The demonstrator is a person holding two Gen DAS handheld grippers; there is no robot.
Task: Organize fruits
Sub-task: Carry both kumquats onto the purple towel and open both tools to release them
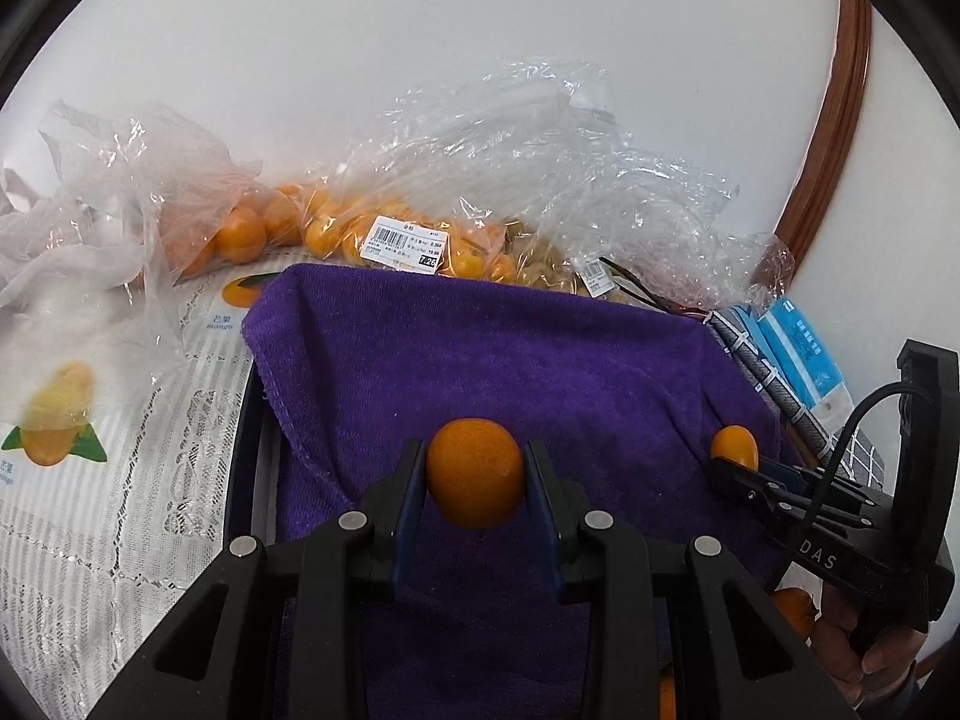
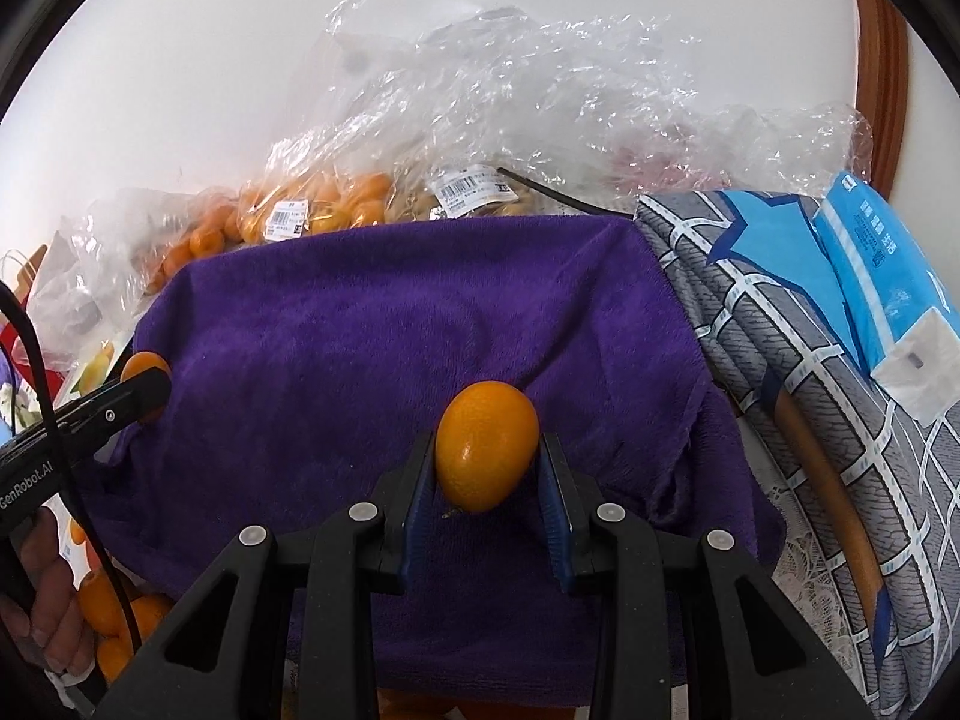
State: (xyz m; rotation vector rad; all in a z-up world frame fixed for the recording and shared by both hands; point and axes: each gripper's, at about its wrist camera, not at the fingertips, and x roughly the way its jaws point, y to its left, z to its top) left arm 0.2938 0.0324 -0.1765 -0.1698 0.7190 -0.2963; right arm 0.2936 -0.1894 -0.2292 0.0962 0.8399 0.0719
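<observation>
My left gripper (image 1: 475, 474) is shut on a round orange fruit (image 1: 474, 471) and holds it above a purple towel (image 1: 510, 348). My right gripper (image 2: 487, 459) is shut on an oval orange kumquat (image 2: 487, 444) above the same towel (image 2: 390, 312). The right gripper also shows at the right of the left wrist view (image 1: 735, 468) with its kumquat (image 1: 733, 444). The left gripper shows at the left of the right wrist view (image 2: 144, 387) with its fruit (image 2: 144, 365). Clear plastic bags of orange fruits (image 1: 336, 228) lie behind the towel.
Crumpled clear plastic bags (image 2: 510, 108) pile against the white wall. A grey checked fabric bundle (image 2: 780, 324) with a blue packet (image 2: 876, 252) lies right of the towel. A lace tablecloth with fruit pictures (image 1: 90, 480) is at the left. Loose orange fruits (image 2: 108, 618) lie at lower left.
</observation>
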